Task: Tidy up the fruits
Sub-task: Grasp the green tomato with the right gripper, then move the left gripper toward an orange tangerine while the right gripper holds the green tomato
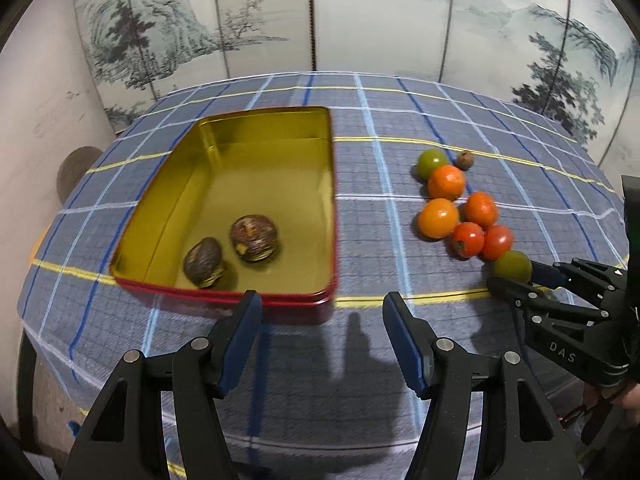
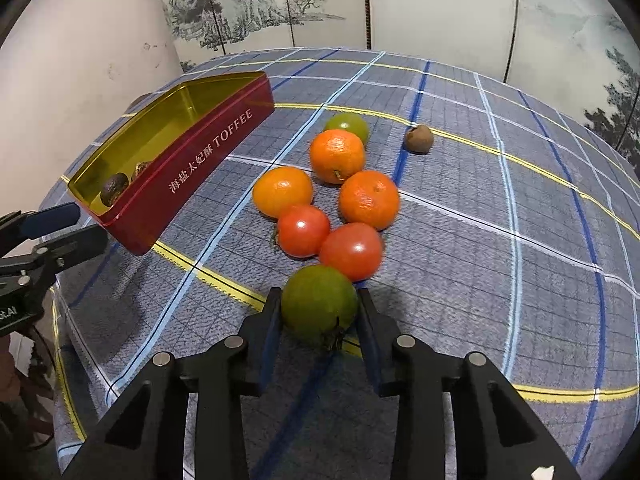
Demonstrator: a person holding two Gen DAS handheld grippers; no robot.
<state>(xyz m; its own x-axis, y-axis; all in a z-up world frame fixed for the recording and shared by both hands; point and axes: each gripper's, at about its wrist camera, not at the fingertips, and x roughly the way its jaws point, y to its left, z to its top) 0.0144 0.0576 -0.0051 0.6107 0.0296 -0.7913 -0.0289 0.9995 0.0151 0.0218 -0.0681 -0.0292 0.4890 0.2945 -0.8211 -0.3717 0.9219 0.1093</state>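
Note:
A red toffee tin (image 1: 256, 298) with a gold inside holds two brown wrinkled fruits (image 1: 253, 237) (image 1: 203, 262); it also shows in the right wrist view (image 2: 208, 160). On the cloth lies a cluster: three oranges (image 2: 337, 155), two red tomatoes (image 2: 351, 251), a far green fruit (image 2: 347, 127) and a small brown fruit (image 2: 418, 139). My right gripper (image 2: 319, 312) is shut on the near green tomato (image 2: 319, 306), which rests on the cloth. My left gripper (image 1: 322, 308) is open and empty, just in front of the tin's near wall.
A round table wears a blue plaid cloth (image 1: 360, 360). A painted folding screen (image 1: 320, 16) stands behind it. The table's edge curves close on the left (image 1: 28, 288) and near side.

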